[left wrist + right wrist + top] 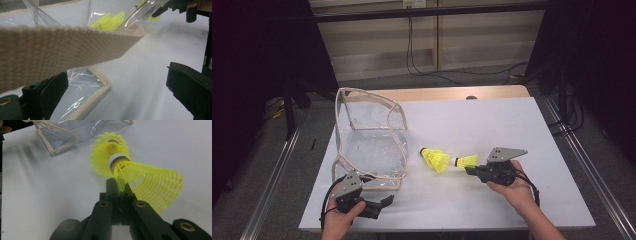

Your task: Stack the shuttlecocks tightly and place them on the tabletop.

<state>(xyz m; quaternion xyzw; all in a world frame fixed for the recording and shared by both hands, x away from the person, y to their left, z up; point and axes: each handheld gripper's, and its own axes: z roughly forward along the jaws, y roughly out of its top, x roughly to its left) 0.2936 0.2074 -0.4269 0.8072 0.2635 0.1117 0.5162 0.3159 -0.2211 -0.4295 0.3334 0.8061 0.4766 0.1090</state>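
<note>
Two yellow shuttlecocks are in play on the white table (512, 125), and a clear plastic bag (372, 145) with beige trim stands at the left side of it. One shuttlecock lies free (435, 159) near the middle of the table, just beside the bag. The second shuttlecock (467, 161) is held by the right gripper (473, 170); in the right gripper view its jaws are pressed together on the edge of the mesh skirt (150, 187), with the cork end pointing away toward the free shuttlecock (110, 155). I think the skirt is chosen for the grip because it is thin and gives the narrow jaws something to pinch, while the round cork would slip.

The left gripper (384, 204) is low at the front left corner of the bag, and its jaws stand wide apart. In the left gripper view the beige strap (62, 47) of the bag crosses just in front of the camera, between the two jaws but not yet pinched. It seems this hand is placed there to catch the strap or the rim and hold the bag's mouth open, because the soft plastic leans and would fold under a push.

My judgement is that the held shuttlecock goes into the bag next, and the free one after it
</note>
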